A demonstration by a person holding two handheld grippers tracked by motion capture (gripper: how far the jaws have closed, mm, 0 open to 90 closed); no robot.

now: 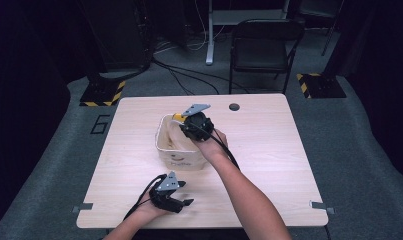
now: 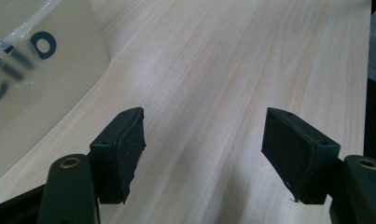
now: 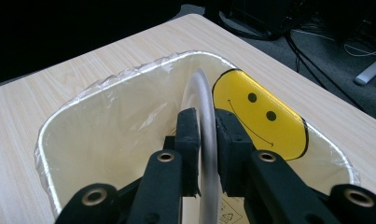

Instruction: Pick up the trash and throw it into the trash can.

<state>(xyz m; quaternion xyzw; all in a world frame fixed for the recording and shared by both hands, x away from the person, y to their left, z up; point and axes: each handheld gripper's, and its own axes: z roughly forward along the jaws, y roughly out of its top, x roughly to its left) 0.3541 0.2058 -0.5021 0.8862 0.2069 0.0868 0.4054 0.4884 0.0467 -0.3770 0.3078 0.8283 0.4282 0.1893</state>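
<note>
The bin (image 1: 181, 150) stands mid-counter (image 1: 269, 150). A plate (image 3: 206, 140) and disc (image 3: 262, 121) stand on edge inside it. The left tongs (image 1: 181, 200) lie before it.

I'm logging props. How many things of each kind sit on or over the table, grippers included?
Bin: 1
Smiley disc: 1
Clear disc: 1
Grippers: 2, left, right
Total: 5

I read the table (image 1: 269, 150) as evenly lit from overhead, room beyond it near black. Soft shadows fall under the forearms. High view is slightly soft. Left gripper view: lettering on the bin (image 2: 31, 84) blurred, pale sheen on the wood. Right gripper view: near jaws sharp.
</note>
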